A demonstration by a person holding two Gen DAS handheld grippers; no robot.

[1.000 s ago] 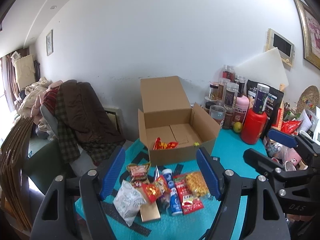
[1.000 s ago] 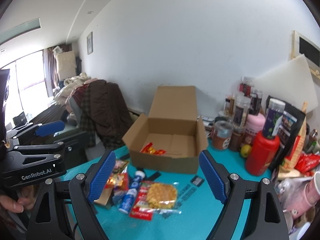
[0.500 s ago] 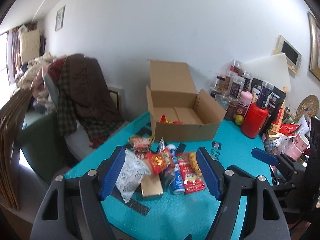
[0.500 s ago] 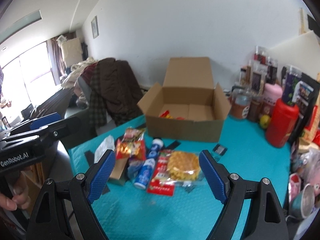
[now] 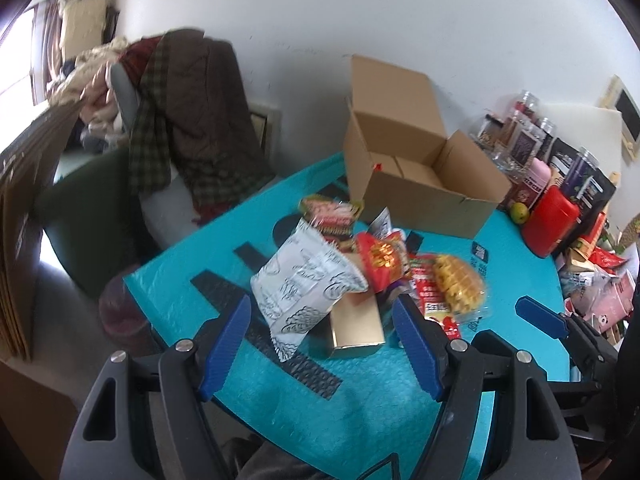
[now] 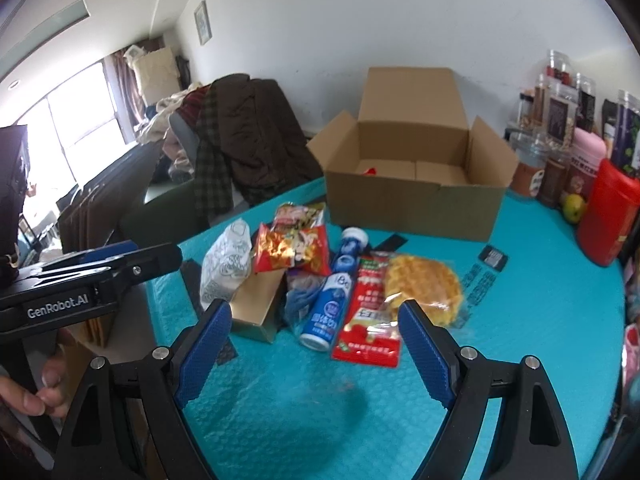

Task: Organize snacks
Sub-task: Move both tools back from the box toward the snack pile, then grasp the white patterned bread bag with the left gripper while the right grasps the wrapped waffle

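Reading "GenRobot.AI" on left gripper (image 6: 120, 258), both jaws released, right gripper (image 6: 316, 350) empty

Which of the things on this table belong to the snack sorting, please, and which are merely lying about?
Belong to the job:
cardboard box
white bag
red packet
gold box
blue bottle
red sachet
waffle

Lying about:
red canister
pink bottle
jars
green fruit
coats on the chair
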